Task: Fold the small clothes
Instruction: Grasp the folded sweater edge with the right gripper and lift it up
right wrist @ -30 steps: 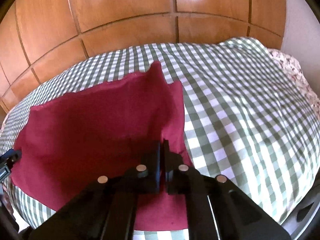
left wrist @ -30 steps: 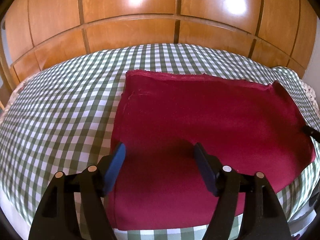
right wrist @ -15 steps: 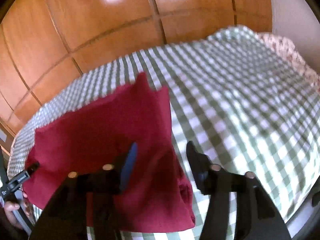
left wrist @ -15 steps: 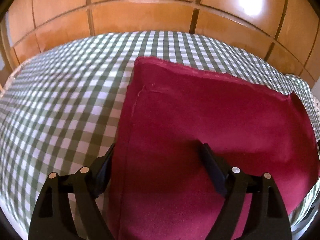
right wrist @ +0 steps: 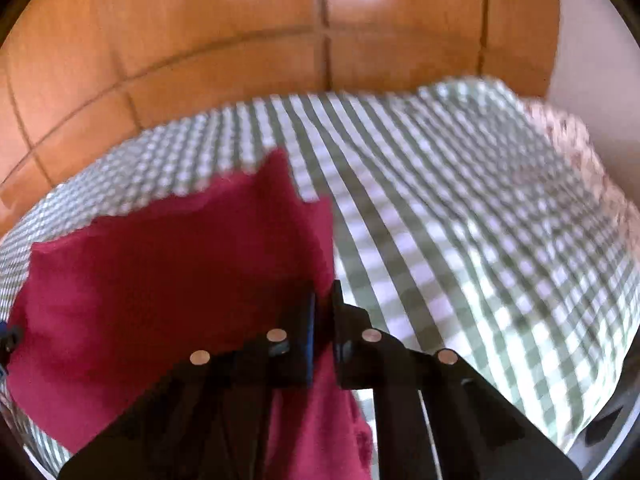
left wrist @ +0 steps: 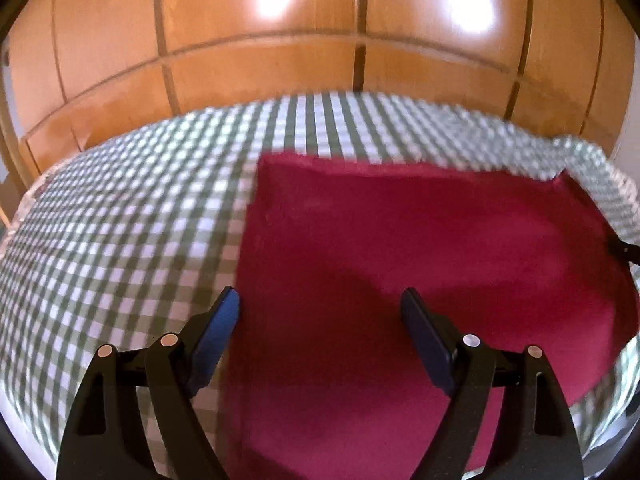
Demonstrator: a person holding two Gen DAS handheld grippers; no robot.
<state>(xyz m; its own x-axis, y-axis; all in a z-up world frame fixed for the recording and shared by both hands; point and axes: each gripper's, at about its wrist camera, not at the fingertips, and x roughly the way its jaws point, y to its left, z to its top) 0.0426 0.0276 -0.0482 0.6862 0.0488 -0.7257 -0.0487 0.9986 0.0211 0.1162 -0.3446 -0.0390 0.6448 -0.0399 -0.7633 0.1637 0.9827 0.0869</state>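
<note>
A dark red cloth (left wrist: pixel 420 264) lies flat on a green-and-white checked bedspread (left wrist: pixel 120 240). My left gripper (left wrist: pixel 320 312) is open and empty, its jaws wide apart over the cloth's left edge. In the right wrist view the same red cloth (right wrist: pixel 160 280) lies to the left, with its far right corner raised in a point. My right gripper (right wrist: pixel 324 304) is shut on the cloth's right edge, the fabric pinched between the jaws. The right gripper's tip (left wrist: pixel 624 250) shows at the right edge of the left wrist view.
A wooden panelled wall (left wrist: pixel 320 60) stands behind the bed. A floral fabric (right wrist: pixel 560 132) lies at the far right of the bed. The bedspread (right wrist: pixel 480 220) extends right of the cloth. The bed's near edge runs just below both grippers.
My right gripper was open half a second ago and has shut on the cloth's right edge. My left gripper stayed open and pulled back a little.
</note>
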